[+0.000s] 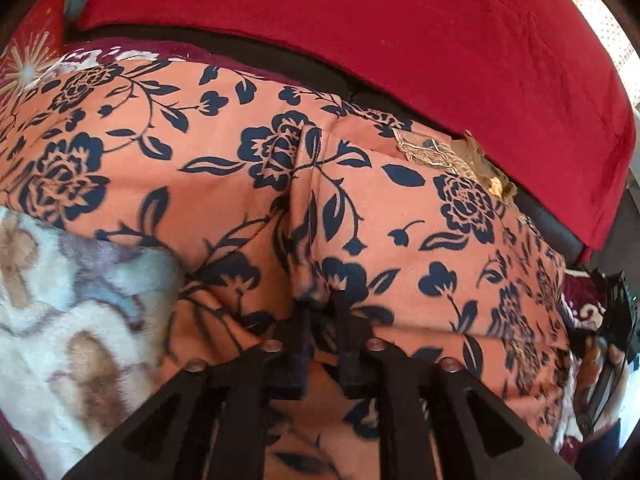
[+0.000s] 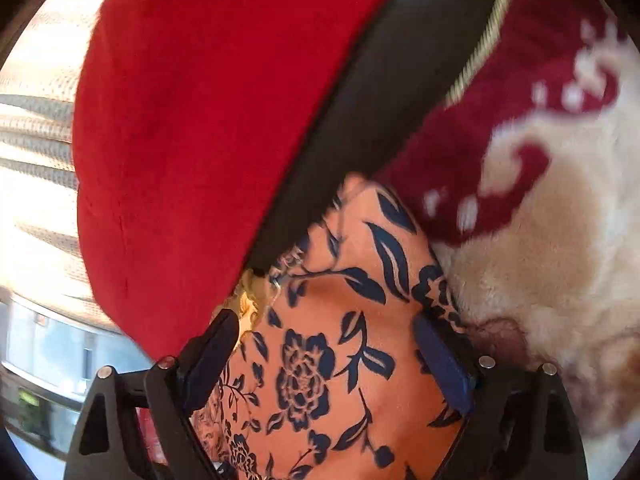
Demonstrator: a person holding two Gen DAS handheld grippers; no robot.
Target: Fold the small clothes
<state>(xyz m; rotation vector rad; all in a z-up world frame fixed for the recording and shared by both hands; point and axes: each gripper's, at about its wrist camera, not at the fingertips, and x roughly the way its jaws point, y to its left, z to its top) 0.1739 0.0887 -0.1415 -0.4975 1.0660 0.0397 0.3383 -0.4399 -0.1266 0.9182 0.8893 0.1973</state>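
An orange garment with a navy flower print (image 1: 248, 168) lies spread over a plush blanket. It has a gold embroidered patch (image 1: 440, 152) near its far edge. My left gripper (image 1: 322, 304) is shut on a pinched fold of the garment near its middle. In the right wrist view the same garment (image 2: 340, 340) lies between and under the fingers of my right gripper (image 2: 324, 344), which stands open over the garment's end, beside its gold trim (image 2: 250, 304).
A red cushion (image 1: 400, 20) with a dark band below it runs along the far side; it also shows in the right wrist view (image 2: 200, 120). A cream and brown plush blanket (image 1: 60, 300) with a maroon patterned part (image 2: 520, 100) lies under the garment.
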